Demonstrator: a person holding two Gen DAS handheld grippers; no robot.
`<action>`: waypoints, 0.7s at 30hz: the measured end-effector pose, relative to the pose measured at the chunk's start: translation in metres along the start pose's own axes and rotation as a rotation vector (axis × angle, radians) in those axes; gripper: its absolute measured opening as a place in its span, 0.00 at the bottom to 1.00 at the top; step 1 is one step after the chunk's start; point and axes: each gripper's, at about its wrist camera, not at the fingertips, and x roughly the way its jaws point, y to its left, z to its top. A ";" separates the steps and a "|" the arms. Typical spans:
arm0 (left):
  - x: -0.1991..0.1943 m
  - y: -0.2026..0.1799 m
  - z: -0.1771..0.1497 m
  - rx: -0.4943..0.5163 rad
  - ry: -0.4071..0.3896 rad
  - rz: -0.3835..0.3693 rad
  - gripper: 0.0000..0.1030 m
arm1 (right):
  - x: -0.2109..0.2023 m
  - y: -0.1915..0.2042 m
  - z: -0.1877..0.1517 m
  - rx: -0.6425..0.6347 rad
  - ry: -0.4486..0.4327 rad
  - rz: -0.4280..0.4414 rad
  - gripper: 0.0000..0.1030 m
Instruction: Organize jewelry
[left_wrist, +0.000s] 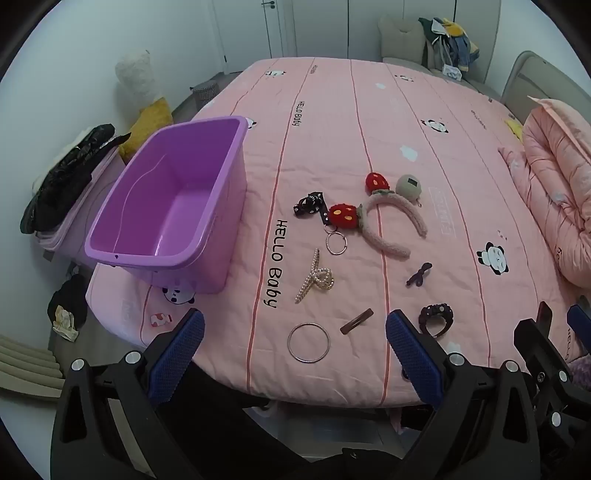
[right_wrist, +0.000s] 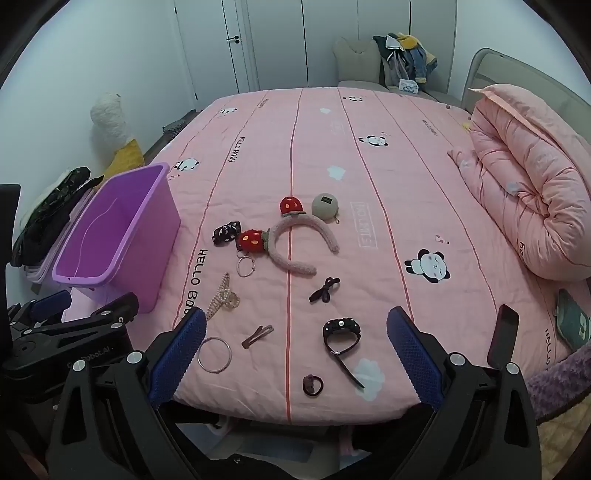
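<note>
Jewelry and hair pieces lie scattered on a pink bedspread (left_wrist: 332, 147). A pink headband with red strawberries (left_wrist: 391, 225) lies mid-bed, a pearl hair claw (left_wrist: 314, 278) and a silver bangle (left_wrist: 308, 342) nearer me. A brown hair clip (left_wrist: 356, 321), a black watch (right_wrist: 341, 330) and a dark hair tie (right_wrist: 313, 384) lie near the front edge. An empty purple bin (left_wrist: 173, 206) stands at the left. My left gripper (left_wrist: 295, 354) and right gripper (right_wrist: 295, 350) both hover open above the bed's near edge, holding nothing.
A rolled pink duvet (right_wrist: 528, 192) fills the right side. A dark phone (right_wrist: 502, 336) and a green pouch (right_wrist: 572, 325) lie at the right front. A round beige pouch (left_wrist: 409, 186), a black polka-dot bow (left_wrist: 310, 205) with a key ring, and a dark bow tie (right_wrist: 323, 290) lie among the pieces.
</note>
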 end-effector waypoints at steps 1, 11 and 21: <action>0.000 0.000 0.000 0.000 0.000 -0.001 0.94 | 0.000 0.000 0.000 0.001 0.001 0.002 0.91; 0.003 0.003 0.000 0.006 0.000 0.004 0.94 | 0.001 -0.002 -0.002 0.000 0.002 0.001 0.91; 0.003 0.001 -0.002 0.011 -0.005 0.007 0.94 | 0.001 -0.003 0.001 0.004 0.006 0.003 0.91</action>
